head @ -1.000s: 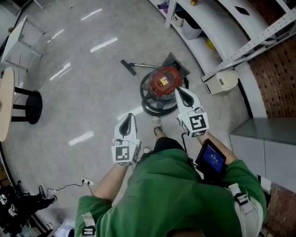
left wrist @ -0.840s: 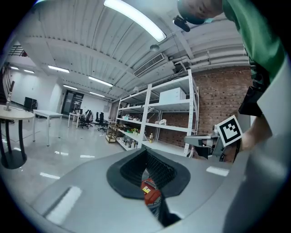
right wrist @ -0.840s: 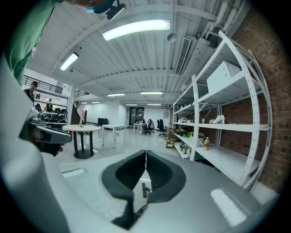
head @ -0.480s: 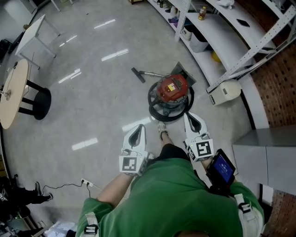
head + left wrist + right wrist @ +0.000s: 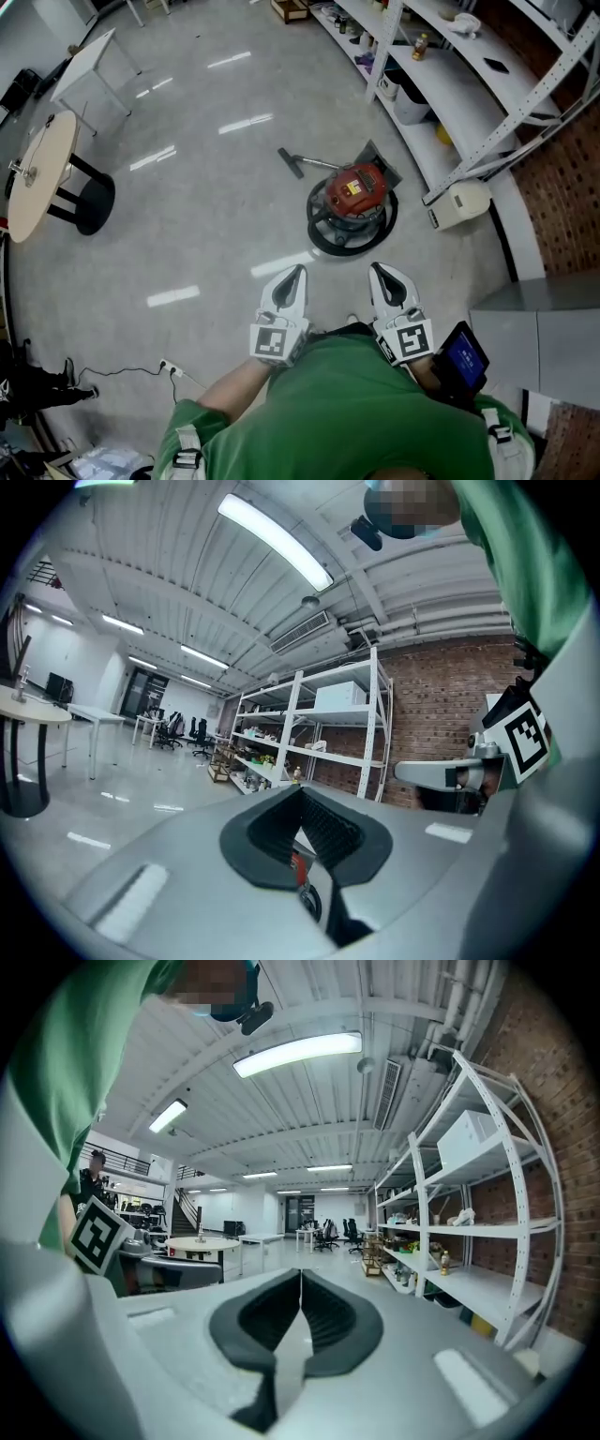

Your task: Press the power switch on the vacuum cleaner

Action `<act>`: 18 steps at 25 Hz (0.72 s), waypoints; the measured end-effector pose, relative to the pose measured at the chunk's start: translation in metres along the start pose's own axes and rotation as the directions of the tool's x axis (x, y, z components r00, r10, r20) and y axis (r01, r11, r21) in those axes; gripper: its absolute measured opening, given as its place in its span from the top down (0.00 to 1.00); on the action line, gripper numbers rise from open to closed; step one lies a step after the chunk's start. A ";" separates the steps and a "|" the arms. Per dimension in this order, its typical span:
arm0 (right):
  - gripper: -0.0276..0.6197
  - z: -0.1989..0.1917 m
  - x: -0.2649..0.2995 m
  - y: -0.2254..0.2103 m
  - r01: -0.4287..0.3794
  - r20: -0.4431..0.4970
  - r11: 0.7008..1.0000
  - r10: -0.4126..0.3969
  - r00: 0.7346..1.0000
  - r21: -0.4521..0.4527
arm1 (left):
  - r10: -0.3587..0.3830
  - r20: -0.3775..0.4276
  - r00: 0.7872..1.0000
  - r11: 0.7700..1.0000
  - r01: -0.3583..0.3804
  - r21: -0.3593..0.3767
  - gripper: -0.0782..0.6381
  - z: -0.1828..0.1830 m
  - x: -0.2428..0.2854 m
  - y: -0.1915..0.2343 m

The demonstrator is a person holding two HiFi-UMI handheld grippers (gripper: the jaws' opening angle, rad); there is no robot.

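Note:
The red vacuum cleaner (image 5: 357, 190) stands on the grey floor by the shelving, ringed by its black hose (image 5: 330, 242). Its floor nozzle (image 5: 291, 162) lies to the left behind it. Both grippers are held close to my body, well short of the vacuum and touching nothing. My left gripper (image 5: 294, 273) is shut and holds nothing; in the left gripper view (image 5: 302, 791) a sliver of the red vacuum (image 5: 298, 868) shows through the slit under the closed tips. My right gripper (image 5: 379, 270) is also shut and holds nothing, its tips meeting in the right gripper view (image 5: 300, 1274).
White shelving (image 5: 441, 84) with bottles and bins runs along the right. A white box-like unit (image 5: 459, 202) sits at its foot. A round table (image 5: 37, 178) and black stool (image 5: 89, 204) stand at left. A cable and power strip (image 5: 173, 370) lie lower left; a grey cabinet (image 5: 544, 328) is right.
Both grippers have drawn back from the vacuum towards my body. The right one, which was over the red top a second ago, is now well clear. The vacuum appears farther away.

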State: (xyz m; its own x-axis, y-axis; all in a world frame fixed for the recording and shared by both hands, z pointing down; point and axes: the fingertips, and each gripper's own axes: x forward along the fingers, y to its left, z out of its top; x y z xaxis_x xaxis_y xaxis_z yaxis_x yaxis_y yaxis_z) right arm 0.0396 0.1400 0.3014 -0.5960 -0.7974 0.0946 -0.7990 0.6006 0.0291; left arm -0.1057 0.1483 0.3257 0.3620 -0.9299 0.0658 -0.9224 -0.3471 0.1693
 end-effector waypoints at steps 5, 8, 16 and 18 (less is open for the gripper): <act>0.95 0.004 -0.018 0.008 -0.075 -0.003 0.997 0.075 0.997 0.018 | 0.001 0.020 1.000 1.000 -0.001 -0.008 0.88 0.002 0.000 -0.031; 0.95 0.004 -0.037 0.001 -0.094 -0.009 0.995 0.094 0.995 0.027 | -0.003 0.010 1.000 1.000 0.003 -0.014 0.88 0.000 -0.002 -0.058; 0.95 -0.005 -0.080 -0.020 -0.114 -0.003 0.993 0.114 0.994 0.027 | 0.008 -0.003 1.000 1.000 -0.008 -0.012 0.88 -0.002 -0.010 -0.110; 0.95 -0.007 -0.088 -0.027 -0.100 -0.024 0.994 0.100 0.995 0.037 | 0.013 -0.004 1.000 1.000 -0.013 -0.001 0.88 -0.004 -0.012 -0.120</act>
State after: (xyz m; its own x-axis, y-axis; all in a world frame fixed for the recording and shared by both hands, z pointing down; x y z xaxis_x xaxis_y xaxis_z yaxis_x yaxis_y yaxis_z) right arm 0.1138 0.1943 0.2993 -0.6712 -0.7315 0.1205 -0.7381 0.6744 -0.0173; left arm 0.0016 0.2015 0.3086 0.3504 -0.9339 0.0716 -0.9270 -0.3348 0.1690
